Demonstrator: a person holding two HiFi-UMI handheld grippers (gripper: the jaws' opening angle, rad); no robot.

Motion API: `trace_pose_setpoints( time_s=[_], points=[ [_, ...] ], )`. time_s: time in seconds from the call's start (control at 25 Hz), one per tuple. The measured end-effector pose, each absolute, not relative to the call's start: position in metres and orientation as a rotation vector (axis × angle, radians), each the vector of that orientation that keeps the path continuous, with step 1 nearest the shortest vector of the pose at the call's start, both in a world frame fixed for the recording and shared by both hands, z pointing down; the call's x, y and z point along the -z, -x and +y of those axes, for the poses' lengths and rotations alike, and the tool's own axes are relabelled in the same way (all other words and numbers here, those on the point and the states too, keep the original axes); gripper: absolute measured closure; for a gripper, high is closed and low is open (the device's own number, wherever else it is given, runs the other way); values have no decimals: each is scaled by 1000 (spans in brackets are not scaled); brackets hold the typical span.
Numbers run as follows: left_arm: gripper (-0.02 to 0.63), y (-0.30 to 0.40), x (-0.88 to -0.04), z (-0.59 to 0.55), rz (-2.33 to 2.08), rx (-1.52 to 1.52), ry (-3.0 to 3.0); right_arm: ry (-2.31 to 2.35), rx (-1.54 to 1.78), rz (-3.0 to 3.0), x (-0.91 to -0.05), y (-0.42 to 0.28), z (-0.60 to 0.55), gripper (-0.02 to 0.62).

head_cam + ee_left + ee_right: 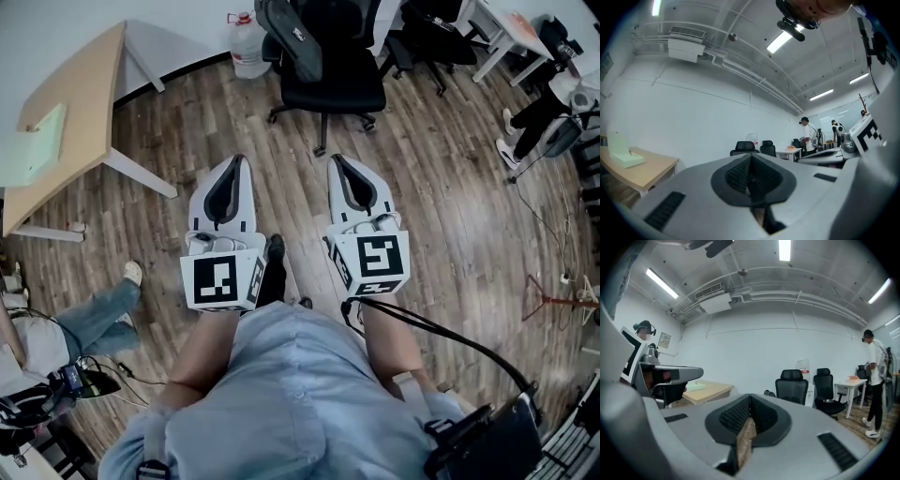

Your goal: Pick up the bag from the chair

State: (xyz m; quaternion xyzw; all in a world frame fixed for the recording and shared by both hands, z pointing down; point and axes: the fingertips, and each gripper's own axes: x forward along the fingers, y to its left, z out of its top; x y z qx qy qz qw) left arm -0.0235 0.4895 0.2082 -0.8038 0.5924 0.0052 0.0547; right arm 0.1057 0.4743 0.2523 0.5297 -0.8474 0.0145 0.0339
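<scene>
Both the left gripper [234,173] and the right gripper [339,171] have jaws pressed together on nothing, well apart from the dark bag [292,36] slumped on the wheeled chair [330,84] ahead; arriving shut would likely shove it and roll the chair away. The bag's contents are hidden, and the fill of the water jug [247,45] is unclear

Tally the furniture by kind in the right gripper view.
Black office chairs: 2
Tables: 2, a wooden table and a white table
Total: 4
</scene>
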Motion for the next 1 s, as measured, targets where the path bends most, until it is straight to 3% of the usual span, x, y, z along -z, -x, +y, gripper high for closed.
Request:
trace_pose_setpoints(
  time_s=[0.56, 1.0],
  points=[
    [604, 63, -183, 305, 1721, -65, 2443, -1704, 42, -2585, -224, -66, 288, 594],
    [604, 75, -188, 248, 1714, -53, 2474, -1737, 50, -2561, -220, -57, 237, 594]
  ],
)
